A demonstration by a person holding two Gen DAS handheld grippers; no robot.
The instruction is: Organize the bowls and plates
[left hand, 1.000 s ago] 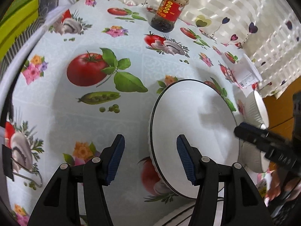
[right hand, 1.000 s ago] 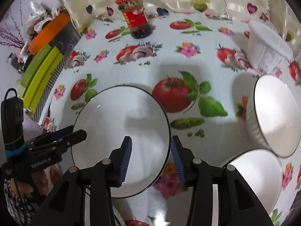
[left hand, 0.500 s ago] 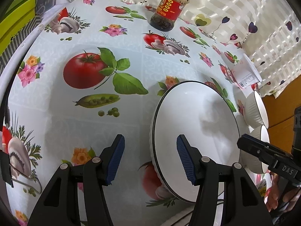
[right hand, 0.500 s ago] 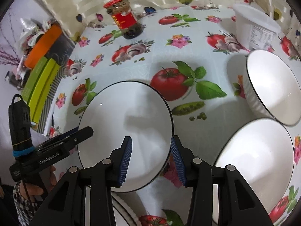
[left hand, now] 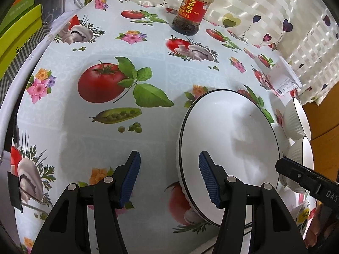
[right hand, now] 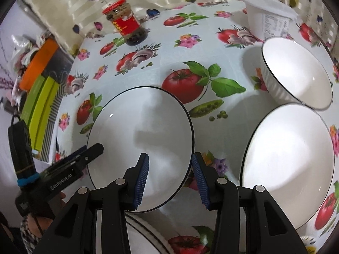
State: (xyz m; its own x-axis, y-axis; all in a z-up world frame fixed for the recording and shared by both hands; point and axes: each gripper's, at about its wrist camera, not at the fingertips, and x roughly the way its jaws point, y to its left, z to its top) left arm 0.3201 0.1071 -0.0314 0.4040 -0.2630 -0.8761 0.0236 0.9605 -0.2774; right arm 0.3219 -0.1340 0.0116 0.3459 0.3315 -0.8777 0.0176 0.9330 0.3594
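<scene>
L gripper [left hand: 168, 177]: jaws apart, nothing clamped, astride plate [left hand: 228, 135] rim, as before.
R gripper [right hand: 170, 177]: apart, empty, view rolled since 1 s ago.
Bowls [right hand: 296, 72] [right hand: 288, 160]: now seen closer, R of plate.

1. The second plate [right hand: 146, 232] at the bottom of the right wrist view is mostly covered by the gripper's arms and cut off by the picture's edge.
2. In the left wrist view the two bowls [left hand: 296, 122] show only their sides at the right edge.
3. The jar [left hand: 193, 8] has label print too small to read.
4. The white tub [left hand: 284, 78] is cut short by distortion; its sticker is unreadable.
5. The boxes [right hand: 42, 97] beside the table are perhaps packaging; their ends run out of sight.
</scene>
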